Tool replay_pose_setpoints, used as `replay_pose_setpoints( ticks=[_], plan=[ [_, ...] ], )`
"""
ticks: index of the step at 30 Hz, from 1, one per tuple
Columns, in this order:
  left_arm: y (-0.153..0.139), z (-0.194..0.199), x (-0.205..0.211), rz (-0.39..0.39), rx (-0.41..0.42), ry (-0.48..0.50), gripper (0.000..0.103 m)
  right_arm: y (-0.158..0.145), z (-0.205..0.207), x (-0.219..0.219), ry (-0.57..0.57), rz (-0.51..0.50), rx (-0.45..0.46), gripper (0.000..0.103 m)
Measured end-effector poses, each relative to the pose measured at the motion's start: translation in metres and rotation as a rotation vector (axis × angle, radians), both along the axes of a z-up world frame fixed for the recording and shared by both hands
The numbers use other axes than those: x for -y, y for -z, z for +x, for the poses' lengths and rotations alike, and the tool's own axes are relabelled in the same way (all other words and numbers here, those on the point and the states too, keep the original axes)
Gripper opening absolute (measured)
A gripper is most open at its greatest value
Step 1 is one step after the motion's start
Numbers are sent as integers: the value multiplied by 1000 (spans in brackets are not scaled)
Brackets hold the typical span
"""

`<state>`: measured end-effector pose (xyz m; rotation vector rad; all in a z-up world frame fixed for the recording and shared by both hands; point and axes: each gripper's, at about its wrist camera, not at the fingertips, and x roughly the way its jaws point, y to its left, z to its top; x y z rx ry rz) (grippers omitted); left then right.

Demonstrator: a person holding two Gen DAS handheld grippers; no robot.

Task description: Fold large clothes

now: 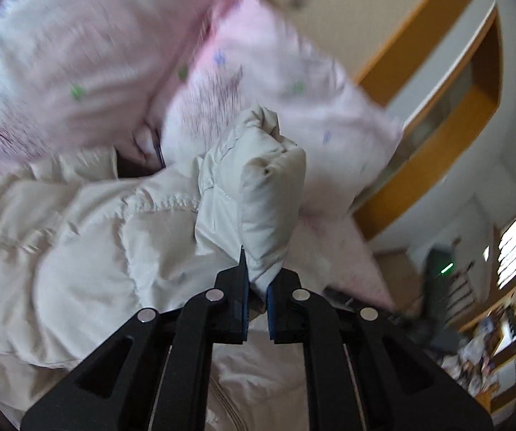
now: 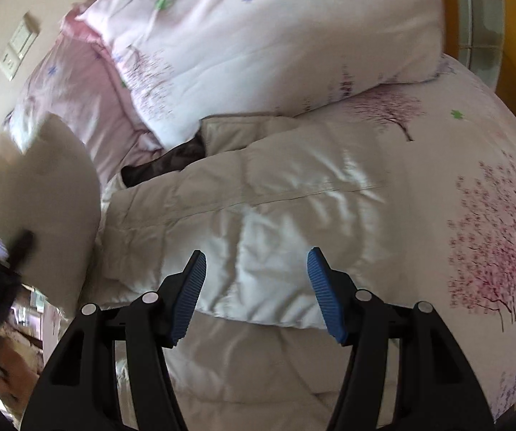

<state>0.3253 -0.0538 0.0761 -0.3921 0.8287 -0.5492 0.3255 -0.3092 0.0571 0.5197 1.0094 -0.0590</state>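
Note:
A cream quilted puffer jacket (image 2: 258, 215) lies spread on the bed. In the left wrist view my left gripper (image 1: 258, 287) is shut on a bunched part of the jacket (image 1: 254, 186), likely a sleeve or cuff, and holds it lifted above the rest of the garment. In the right wrist view my right gripper (image 2: 256, 287) is open and empty, its blue pads (image 2: 195, 287) hovering just above the jacket's folded body. A dark lining (image 2: 164, 165) shows at the jacket's far end.
Pink floral pillows (image 2: 258, 36) lie at the head of the bed. The floral bedsheet (image 2: 473, 197) extends to the right. A wall with a socket panel (image 2: 17, 50) is at the left. A yellow wooden frame (image 1: 437, 107) and shelves stand beyond the bed.

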Motion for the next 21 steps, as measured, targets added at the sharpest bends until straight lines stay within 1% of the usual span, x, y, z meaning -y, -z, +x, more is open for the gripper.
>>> replay_pose_setpoints(
  ticks=[2, 3, 4, 5, 6, 7, 8, 9, 10, 13, 14, 16, 18, 20, 21],
  plan=[
    [19, 4, 18, 51, -42, 35, 10, 2, -1, 5, 16, 0, 0, 61],
    [28, 5, 24, 76, -59, 57, 16, 2, -1, 7, 21, 3, 0, 61],
    [35, 2, 31, 99, -72, 79, 24, 3, 0, 8, 25, 6, 0, 61],
    [40, 1, 39, 123, -85, 108, 30, 4, 1, 8, 31, 13, 1, 61],
    [43, -1, 44, 134, -96, 141, 45, 5, 2, 9, 33, 21, 1, 61],
    [44, -4, 48, 142, -98, 159, 58, 5, 2, 10, 33, 27, 2, 61],
    [42, -11, 49, 157, -90, 172, 64, 6, 3, 9, 31, 38, 3, 61],
    [37, -16, 47, 161, -71, 182, 73, 6, 4, 8, 28, 50, 5, 61],
    [31, -20, 45, 160, -54, 191, 80, 7, 5, 6, 21, 63, 6, 61],
    [12, -36, 24, 144, -3, 183, 89, 9, 11, -2, -20, 128, 9, 60],
    [5, -41, 10, 134, 27, 158, 90, 10, 14, -7, -42, 168, 9, 60],
    [-3, -53, -18, 137, 78, 104, 96, 12, 18, -15, -79, 219, 11, 60],
    [-6, -65, -51, 181, 114, 37, 98, 15, 25, -26, -119, 252, 3, 60],
    [-2, -72, -85, 258, 110, -43, 98, 21, 33, -37, -144, 265, -17, 60],
    [-1, -73, -96, 274, 102, -68, 98, 25, 38, -42, -154, 278, -34, 60]
  ],
)
